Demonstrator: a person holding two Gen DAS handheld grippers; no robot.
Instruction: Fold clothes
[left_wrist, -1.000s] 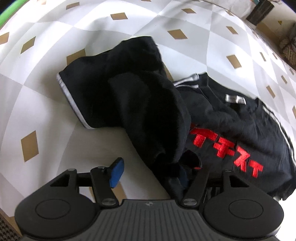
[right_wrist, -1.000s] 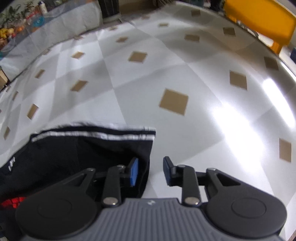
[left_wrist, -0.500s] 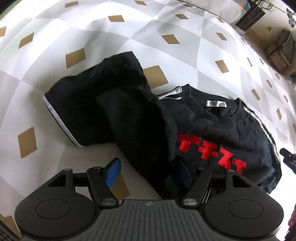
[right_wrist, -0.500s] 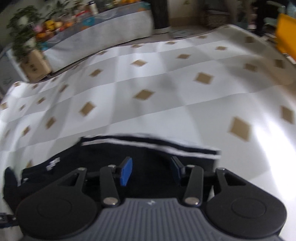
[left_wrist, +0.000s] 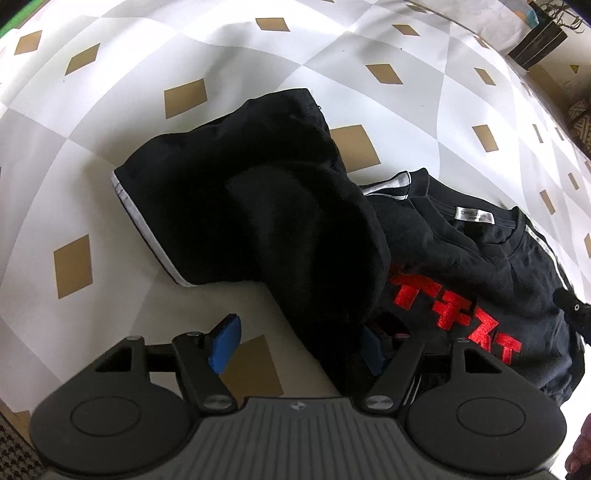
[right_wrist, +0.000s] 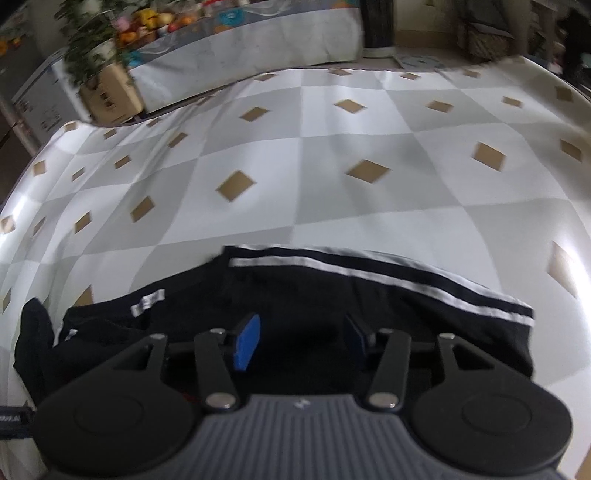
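A black T-shirt (left_wrist: 480, 266) w/ red lettering is seen crumpled on the checkered surface (left_wrist: 258, 66), one part bunched up over its left half. The left gripper (left_wrist: 299, 345) is held about half open; one blue pad sits clear over the surface, the other is partly hidden by cloth, so contact can't be told. The right gripper (right_wrist: 301, 341) is opening above the shirt's striped edge; nothing is gripped. This view is blurred.
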